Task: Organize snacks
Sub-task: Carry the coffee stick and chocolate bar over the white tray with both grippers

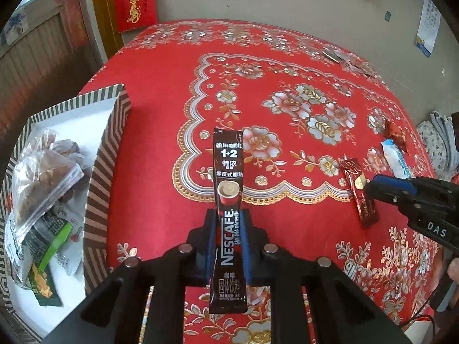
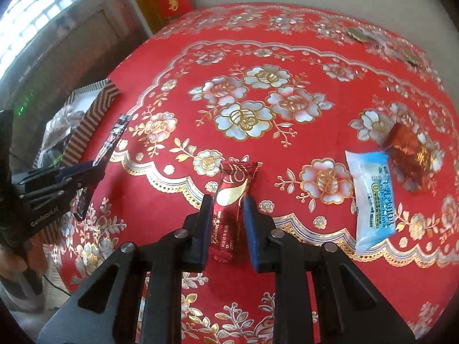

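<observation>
My left gripper [image 1: 228,215] is shut on a dark Nescafe coffee stick [image 1: 228,177] and holds it above the red tablecloth, right of the striped box [image 1: 106,149]; the stick also shows in the right wrist view [image 2: 113,137]. My right gripper [image 2: 228,200] is open, its fingers on either side of a dark red snack sachet [image 2: 231,203] lying on the cloth. That sachet shows in the left wrist view [image 1: 360,192] beside the right gripper [image 1: 373,186]. A white-and-blue packet [image 2: 371,195] and a red-brown wrapped candy [image 2: 407,152] lie to the right.
The striped box holds several snack bags [image 1: 43,183] at the table's left edge. Coins or foil pieces [image 2: 358,35] lie at the far right of the table. A red envelope [image 1: 134,0] leans on the wall behind.
</observation>
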Tool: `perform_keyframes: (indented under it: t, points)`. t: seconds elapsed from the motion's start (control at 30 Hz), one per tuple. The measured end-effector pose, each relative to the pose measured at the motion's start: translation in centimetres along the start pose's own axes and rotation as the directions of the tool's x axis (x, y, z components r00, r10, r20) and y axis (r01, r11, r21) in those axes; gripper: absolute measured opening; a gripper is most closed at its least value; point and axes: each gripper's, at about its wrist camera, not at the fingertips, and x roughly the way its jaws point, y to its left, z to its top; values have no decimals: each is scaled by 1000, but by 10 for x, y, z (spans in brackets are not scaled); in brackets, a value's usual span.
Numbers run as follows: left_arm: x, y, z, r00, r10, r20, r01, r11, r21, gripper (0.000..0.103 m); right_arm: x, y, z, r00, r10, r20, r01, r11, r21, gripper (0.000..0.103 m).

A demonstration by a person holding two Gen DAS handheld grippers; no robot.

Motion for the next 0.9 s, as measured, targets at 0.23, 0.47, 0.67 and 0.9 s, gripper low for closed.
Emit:
perform_keyframes:
  t: [0.23, 0.47, 0.67, 0.9]
  points:
    - [6, 0, -4, 999, -41, -17, 41, 999, -8, 18, -27, 5, -3, 990, 55, 130, -60, 998, 37, 22]
    - [7, 4, -2, 998, -60, -17, 60, 998, -18, 18, -72, -2, -26, 862, 109, 495, -147, 988, 38, 102]
    - [10, 6, -2, 997, -78, -25, 77, 997, -25, 19, -69, -5, -15, 901, 71, 427, -98, 994, 41, 102]
    - [12, 3, -2, 995, -95, -29, 95, 995, -26, 21, -29, -5, 3, 988, -41, 149, 42, 999, -3, 102]
